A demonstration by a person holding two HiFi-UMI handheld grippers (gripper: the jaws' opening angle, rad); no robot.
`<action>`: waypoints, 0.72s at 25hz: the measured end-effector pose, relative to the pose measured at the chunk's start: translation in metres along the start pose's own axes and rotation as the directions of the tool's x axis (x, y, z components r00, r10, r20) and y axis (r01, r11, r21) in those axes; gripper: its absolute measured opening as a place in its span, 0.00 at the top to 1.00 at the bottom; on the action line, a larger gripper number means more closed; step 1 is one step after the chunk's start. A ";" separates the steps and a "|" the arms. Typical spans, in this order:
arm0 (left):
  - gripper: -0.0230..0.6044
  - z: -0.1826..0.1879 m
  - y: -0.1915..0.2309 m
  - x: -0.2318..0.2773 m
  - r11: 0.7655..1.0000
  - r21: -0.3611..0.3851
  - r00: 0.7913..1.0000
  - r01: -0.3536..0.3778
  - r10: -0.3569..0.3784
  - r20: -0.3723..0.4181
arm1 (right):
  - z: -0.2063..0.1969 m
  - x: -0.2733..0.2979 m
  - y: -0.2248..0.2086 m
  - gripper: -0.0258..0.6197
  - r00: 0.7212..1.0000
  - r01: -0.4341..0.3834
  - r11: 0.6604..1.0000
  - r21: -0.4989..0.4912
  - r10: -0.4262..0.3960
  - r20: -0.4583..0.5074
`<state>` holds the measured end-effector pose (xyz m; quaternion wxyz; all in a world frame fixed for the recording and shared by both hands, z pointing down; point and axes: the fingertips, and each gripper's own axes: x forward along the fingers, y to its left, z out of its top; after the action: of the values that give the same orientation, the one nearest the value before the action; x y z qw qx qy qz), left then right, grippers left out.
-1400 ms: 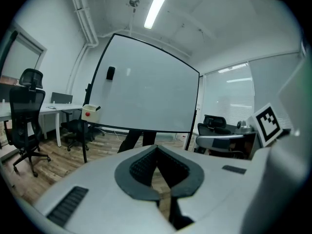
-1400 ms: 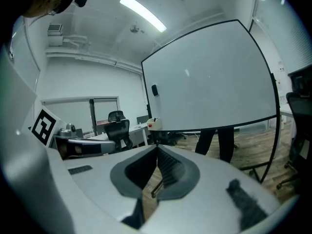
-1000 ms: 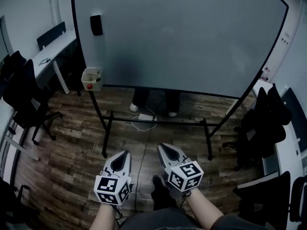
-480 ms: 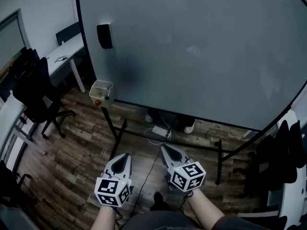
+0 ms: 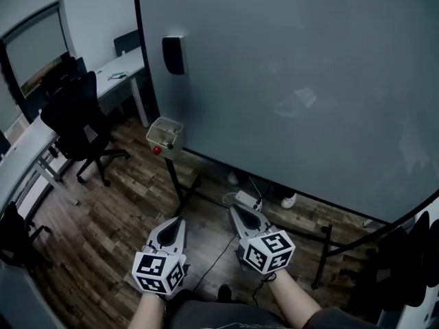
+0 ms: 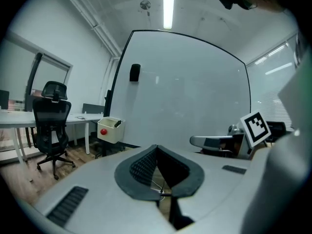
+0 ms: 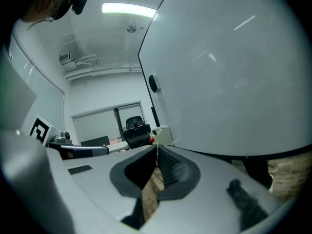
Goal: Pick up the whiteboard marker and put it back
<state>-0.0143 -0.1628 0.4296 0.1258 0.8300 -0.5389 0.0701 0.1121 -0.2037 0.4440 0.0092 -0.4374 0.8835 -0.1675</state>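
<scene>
A large whiteboard [image 5: 295, 81] on a black stand fills the head view, with a black eraser [image 5: 173, 55] stuck near its left edge. A small cream box [image 5: 164, 137] with a red knob hangs at the board's lower left corner. In the left gripper view a dark, marker-like stick [image 6: 117, 124] pokes out of this box [image 6: 110, 130]. My left gripper [image 5: 173, 226] and right gripper [image 5: 238, 212] are held side by side low in front of the board, both shut and empty, well short of the box. The right gripper view shows the box [image 7: 162, 134] just beyond its tips.
A black office chair [image 5: 75, 118] and a white desk [image 5: 116, 74] stand to the left. A power strip [image 5: 245, 200] and cable lie on the wood floor under the board. The stand's legs [image 5: 321, 259] spread ahead, and a person's shoes [image 5: 288, 201] show behind it. More dark chairs [image 5: 411, 266] are at the right.
The person has walked closer to the whiteboard and turned left. The box and eraser have shifted right and nearer in the head view. Both grippers stay shut, side by side.
</scene>
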 end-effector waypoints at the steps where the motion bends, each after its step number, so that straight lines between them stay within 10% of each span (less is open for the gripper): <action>1: 0.94 0.000 0.003 -0.001 1.000 0.000 1.000 -0.012 0.012 0.002 | -0.001 0.003 0.002 0.92 1.000 -0.014 1.000 -0.001 0.014 -0.003; 18: 0.94 0.020 0.058 0.022 0.998 -0.007 0.997 -0.062 0.063 0.044 | -0.002 0.065 0.021 0.92 0.995 -0.089 0.996 -0.027 0.088 -0.045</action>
<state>-0.0586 -0.2105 0.4237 0.1139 0.8137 -0.5675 0.0540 0.0553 -0.2417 0.4477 -0.0090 -0.3941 0.9043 -0.1635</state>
